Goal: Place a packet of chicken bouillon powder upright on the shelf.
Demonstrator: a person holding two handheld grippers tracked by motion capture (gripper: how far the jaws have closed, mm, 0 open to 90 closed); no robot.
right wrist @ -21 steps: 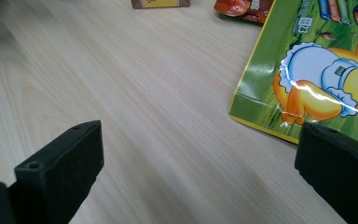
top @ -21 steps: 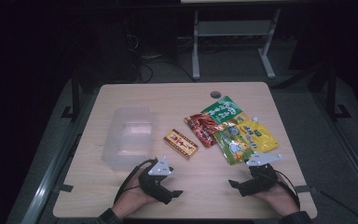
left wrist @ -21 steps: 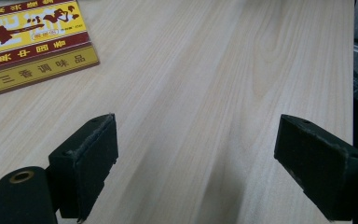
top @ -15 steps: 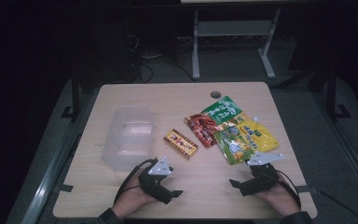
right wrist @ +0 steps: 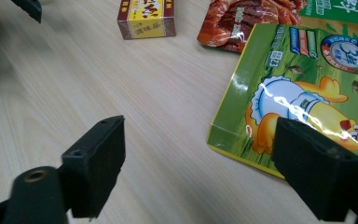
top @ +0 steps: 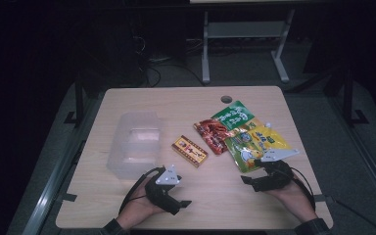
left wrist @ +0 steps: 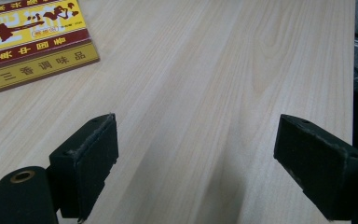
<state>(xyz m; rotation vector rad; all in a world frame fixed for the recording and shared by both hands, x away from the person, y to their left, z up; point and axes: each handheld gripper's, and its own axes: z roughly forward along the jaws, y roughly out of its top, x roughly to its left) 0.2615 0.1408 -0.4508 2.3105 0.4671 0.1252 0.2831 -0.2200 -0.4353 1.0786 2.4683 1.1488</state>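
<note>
Left gripper [left wrist: 196, 154] jaws spread wide, empty, right gripper [right wrist: 198, 163] likewise, seemingly above table [top: 186, 105]

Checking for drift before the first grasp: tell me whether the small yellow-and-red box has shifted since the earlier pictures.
No. The small yellow-and-red box lies where it did, just right of the clear plastic container on the wooden table.

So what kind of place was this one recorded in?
Probably a lab or workshop set up for recording, not a home. A plain wooden table stands in a dark room, loose cables lie on the floor behind it beside a grey metal stand, and each hand holds a cabled gripper.
</note>
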